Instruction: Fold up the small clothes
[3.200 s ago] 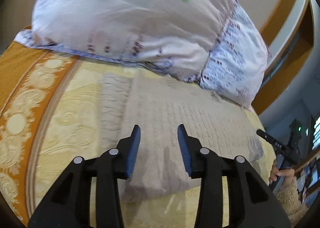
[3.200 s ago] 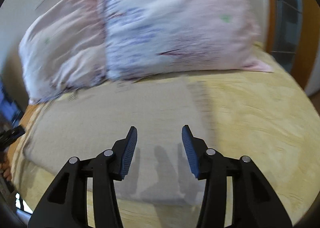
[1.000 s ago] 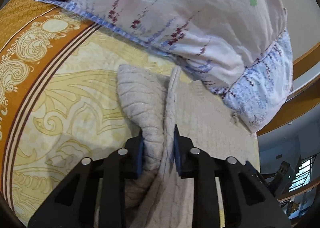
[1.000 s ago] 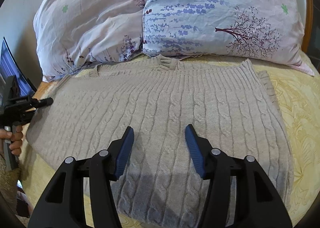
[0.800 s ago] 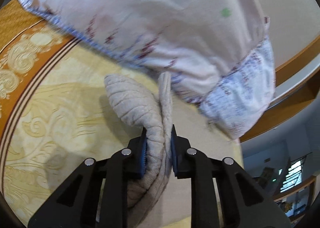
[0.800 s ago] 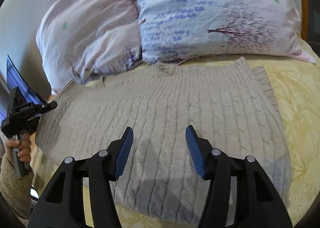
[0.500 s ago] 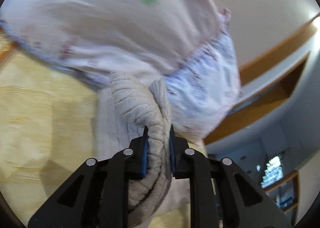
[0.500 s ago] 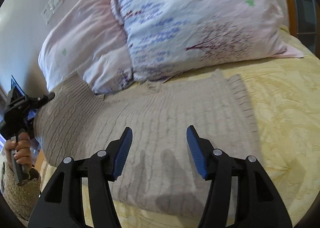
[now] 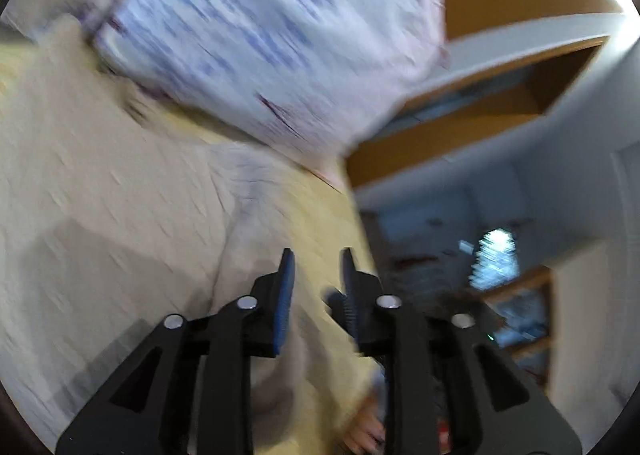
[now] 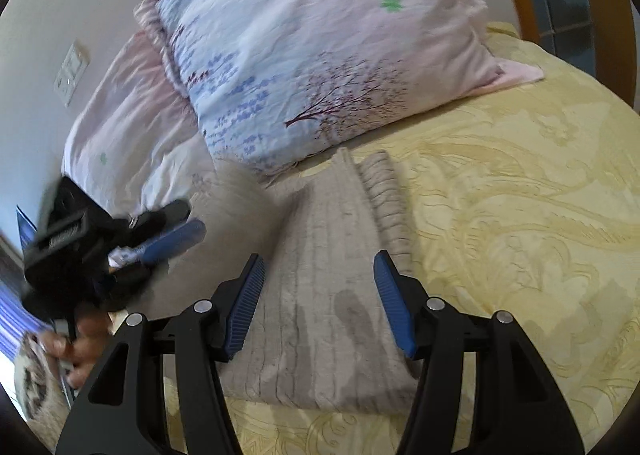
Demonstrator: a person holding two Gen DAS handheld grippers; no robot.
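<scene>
Beige sweater point(image 10: 336, 295) folded; left gripper point(image 9: 316, 267), right gripper point(image 10: 318, 295) parted.

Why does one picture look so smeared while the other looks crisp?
Left wrist view: motion blur streaks the pillow and the sweater. Right wrist view: sharp on the sweater and bedspread, with only the left gripper blurred; fisheye bending curves both.

No readable text, label, brand or number anywhere in either view. The black body of the left gripper point(image 10: 176, 231), seen from the right wrist camera, carries a pale raised marking, but it is motion-blurred and cannot be made out. The left wrist view is smeared throughout, so nothing there can be read either.
</scene>
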